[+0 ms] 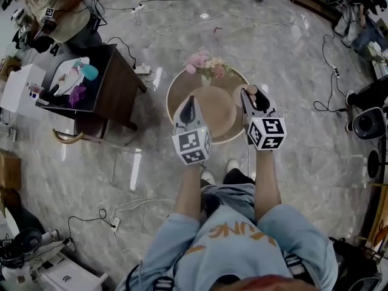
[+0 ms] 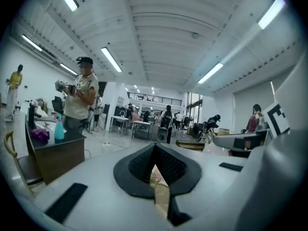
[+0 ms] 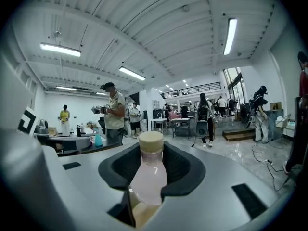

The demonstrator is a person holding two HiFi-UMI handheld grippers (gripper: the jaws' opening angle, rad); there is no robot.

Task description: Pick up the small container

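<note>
The small container (image 3: 147, 179) is a pale pink bottle with a cream cap (image 3: 150, 141). It stands upright between the black pads of my right gripper (image 3: 152, 163), which is shut on its body. In the head view the right gripper (image 1: 253, 92) is held high over the right rim of a round wooden table (image 1: 213, 117), and the bottle's cap (image 1: 251, 90) shows at its tips. My left gripper (image 1: 190, 100) hangs beside it over the table's left half. In the left gripper view the pads (image 2: 139, 165) of the left gripper (image 2: 155, 150) meet at the tip, with nothing held.
A pink flower bunch (image 1: 206, 63) stands at the table's far edge. A dark desk (image 1: 115, 83) with a teal spray bottle (image 1: 90, 71) is to the left, a person (image 1: 60, 11) behind it. Cables (image 1: 330, 71) run over the marble floor. Stools and gear (image 1: 367, 123) stand at the right.
</note>
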